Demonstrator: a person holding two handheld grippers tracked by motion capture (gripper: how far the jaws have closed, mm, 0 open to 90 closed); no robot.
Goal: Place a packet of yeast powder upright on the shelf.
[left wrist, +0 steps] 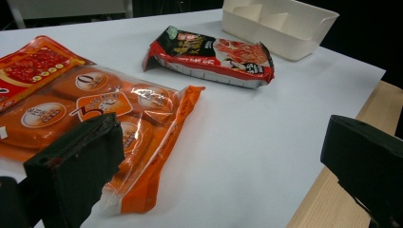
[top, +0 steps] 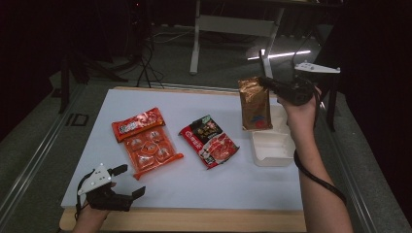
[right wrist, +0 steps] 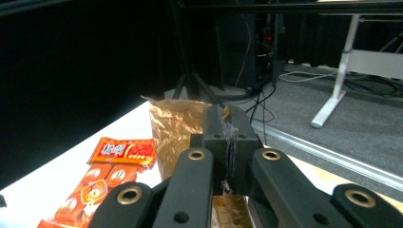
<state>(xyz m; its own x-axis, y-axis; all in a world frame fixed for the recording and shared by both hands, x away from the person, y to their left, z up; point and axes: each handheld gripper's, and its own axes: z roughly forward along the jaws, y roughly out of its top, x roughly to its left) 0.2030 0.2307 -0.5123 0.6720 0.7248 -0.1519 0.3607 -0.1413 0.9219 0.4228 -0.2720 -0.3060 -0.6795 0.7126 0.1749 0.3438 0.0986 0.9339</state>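
— Where is the gold pouch?
— Lifted near the tabletop's far right corner, above the white tray; the right gripper pinches its top edge.
— The left gripper?
— Spread wide, holding nothing, at the near left corner beside the orange snack pack.

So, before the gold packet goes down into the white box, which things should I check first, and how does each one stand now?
1. Grip on the gold packet: the right gripper is shut on its top edge, and the packet hangs free. Ok.
2. Packet over the white box: it hangs by the far left corner, not over the middle. Not ok.
3. Box compartments free: the near part looks bare; the part behind the packet is hidden. Cannot tell.
4. Left gripper out of the way: open, at the near left edge. Ok.
5. Orange packet and red-black packet apart from the box: both lie flat, apart. Ok.
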